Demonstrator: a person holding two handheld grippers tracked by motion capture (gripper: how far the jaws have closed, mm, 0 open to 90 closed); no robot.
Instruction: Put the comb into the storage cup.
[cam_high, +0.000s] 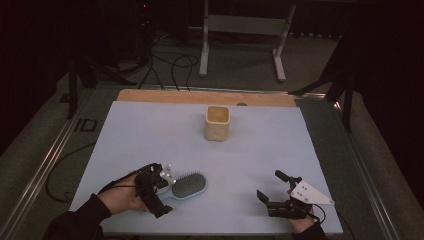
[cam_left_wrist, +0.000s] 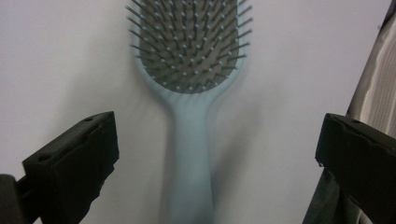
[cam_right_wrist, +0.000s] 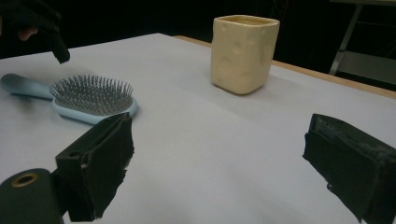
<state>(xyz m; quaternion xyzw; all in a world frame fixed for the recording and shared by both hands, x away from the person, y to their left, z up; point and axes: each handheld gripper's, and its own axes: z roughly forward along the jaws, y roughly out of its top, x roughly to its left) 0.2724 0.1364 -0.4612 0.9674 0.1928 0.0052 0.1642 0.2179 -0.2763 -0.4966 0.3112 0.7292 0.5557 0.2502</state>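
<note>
Blue hairbrush (cam_left_wrist: 190, 93) lies flat on my worktop (cam_high: 150, 130), bristles up. My left tool (cam_high: 159, 192) hangs wide over its handle, ready to pinch it. Right tool (cam_high: 274, 189) waits wide, holding nothing.

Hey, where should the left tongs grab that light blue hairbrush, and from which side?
Probably the handle. The hairbrush lies flat, bristles up, and its slim straight handle points toward the left tongs, whose open jaws stand either side of it without touching. Come down from above and close across the narrow stem just below the head. The wide bristled head looks a poorer fit.
</note>
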